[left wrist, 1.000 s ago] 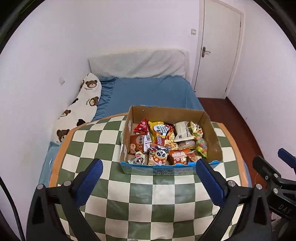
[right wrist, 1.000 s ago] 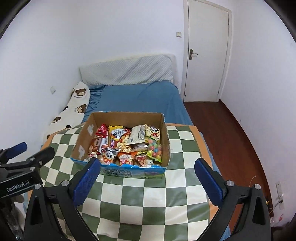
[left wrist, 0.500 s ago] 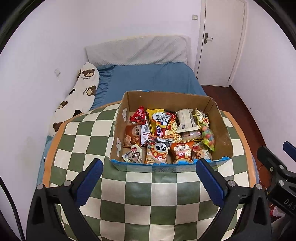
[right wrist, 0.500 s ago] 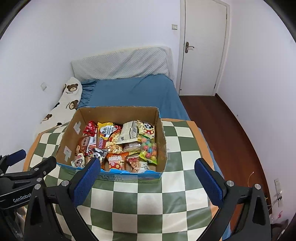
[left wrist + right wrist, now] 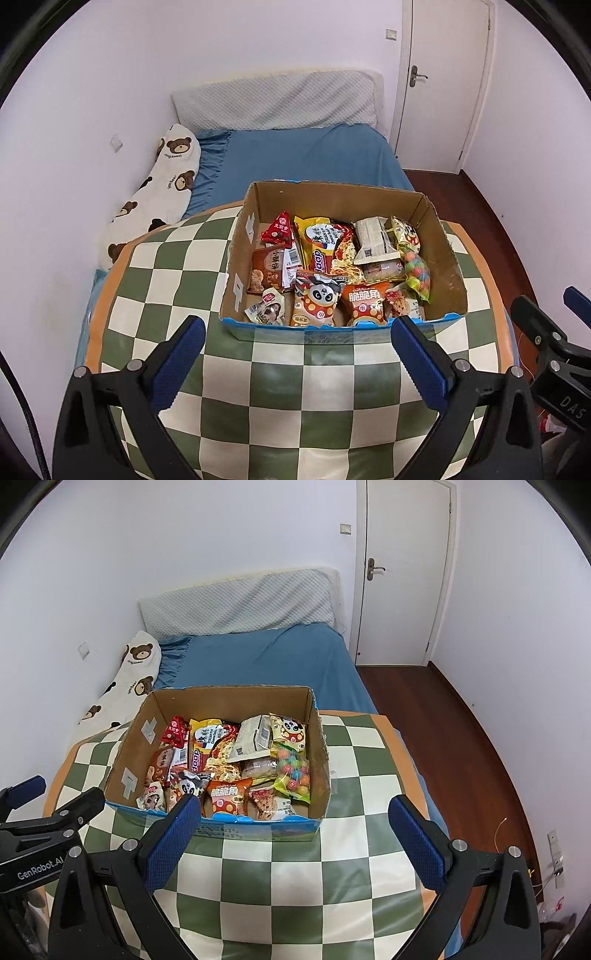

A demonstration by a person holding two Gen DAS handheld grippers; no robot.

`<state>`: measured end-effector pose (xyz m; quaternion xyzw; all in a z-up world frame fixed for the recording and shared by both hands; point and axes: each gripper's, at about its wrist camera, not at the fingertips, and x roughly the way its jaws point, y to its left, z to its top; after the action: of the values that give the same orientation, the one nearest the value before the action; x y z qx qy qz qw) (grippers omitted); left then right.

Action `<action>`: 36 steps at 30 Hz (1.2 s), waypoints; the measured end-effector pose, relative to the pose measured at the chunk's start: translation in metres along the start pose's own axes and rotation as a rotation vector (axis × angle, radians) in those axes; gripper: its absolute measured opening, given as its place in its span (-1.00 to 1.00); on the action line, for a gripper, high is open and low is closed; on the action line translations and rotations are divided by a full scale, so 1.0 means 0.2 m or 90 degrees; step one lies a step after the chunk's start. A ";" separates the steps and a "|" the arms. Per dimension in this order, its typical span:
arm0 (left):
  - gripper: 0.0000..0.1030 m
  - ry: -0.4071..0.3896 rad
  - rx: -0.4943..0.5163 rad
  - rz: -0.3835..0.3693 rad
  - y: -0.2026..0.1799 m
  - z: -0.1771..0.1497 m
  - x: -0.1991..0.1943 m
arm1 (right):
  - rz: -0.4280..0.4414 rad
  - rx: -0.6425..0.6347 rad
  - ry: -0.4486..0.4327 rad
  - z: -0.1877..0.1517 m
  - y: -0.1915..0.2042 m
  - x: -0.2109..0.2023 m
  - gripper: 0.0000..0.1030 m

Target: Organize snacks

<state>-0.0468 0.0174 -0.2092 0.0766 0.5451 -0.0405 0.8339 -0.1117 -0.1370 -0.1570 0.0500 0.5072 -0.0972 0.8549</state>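
Note:
A cardboard box (image 5: 448, 266) (image 5: 317, 753) stands on the green-and-cream checkered table (image 5: 177, 273) (image 5: 362, 805), packed with several snack packets. Among them are a panda packet (image 5: 316, 297) (image 5: 188, 781), an orange packet (image 5: 364, 301) (image 5: 227, 795), a yellow packet (image 5: 317, 240) (image 5: 205, 740) and a bag of coloured candy balls (image 5: 417, 267) (image 5: 291, 771). My left gripper (image 5: 295, 350) hangs open just in front of the box's near wall, holding nothing. My right gripper (image 5: 293, 827) is open too, in front of the box's right half, empty.
A bed with a blue sheet (image 5: 303, 155) (image 5: 266, 657) lies beyond the table, with a bear-print bolster (image 5: 159, 195) along the left wall. A white door (image 5: 402, 572) and a wood floor (image 5: 454, 731) are on the right. The table's orange rim (image 5: 110, 266) curves near the box.
Both grippers have moved forward and higher over the table, so the box looks closer and is seen more from above. Jaws stay open; nothing has been picked up.

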 end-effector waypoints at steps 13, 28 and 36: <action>1.00 -0.007 -0.001 0.000 -0.01 0.00 -0.03 | 0.003 0.001 -0.002 -0.01 0.01 -0.01 1.00; 1.00 -0.008 -0.002 0.001 -0.01 0.00 -0.05 | 0.003 0.001 -0.001 -0.01 0.00 -0.03 1.00; 1.00 -0.011 0.000 0.002 -0.01 0.00 -0.06 | 0.003 0.003 -0.002 -0.01 -0.01 -0.04 1.00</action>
<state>-0.0517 0.0151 -0.1986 0.0769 0.5381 -0.0398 0.8384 -0.1184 -0.1377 -0.1506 0.0534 0.5054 -0.0964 0.8558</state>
